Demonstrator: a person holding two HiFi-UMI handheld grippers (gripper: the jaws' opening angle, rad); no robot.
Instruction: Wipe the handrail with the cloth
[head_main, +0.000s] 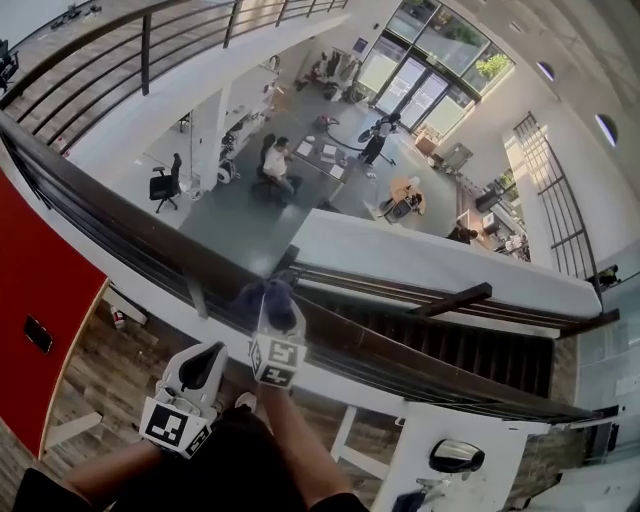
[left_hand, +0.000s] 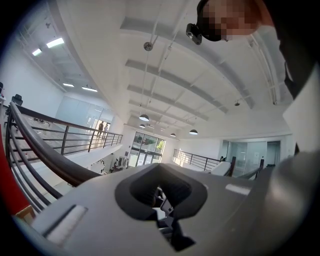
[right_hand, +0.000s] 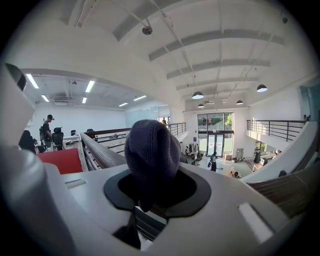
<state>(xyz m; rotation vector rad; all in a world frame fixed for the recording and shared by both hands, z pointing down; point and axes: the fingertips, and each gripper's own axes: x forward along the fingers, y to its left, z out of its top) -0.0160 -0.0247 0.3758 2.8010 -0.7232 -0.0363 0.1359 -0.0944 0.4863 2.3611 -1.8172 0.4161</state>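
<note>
While left gripper (head_main: 200, 368) is held low by body, empty, jaw gap not readable, cloth (head_main: 262, 294) is pinched in right gripper (head_main: 277, 322) just ahead and pressed on handrail (head_main: 130, 215). Rail's long axis is laid crosswise to jaws, far-left to near-right. Stroke is judged due along it.

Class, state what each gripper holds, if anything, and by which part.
Right gripper: the dark knitted cloth, pinched at its bunched lower end. Left gripper: nothing.
</note>
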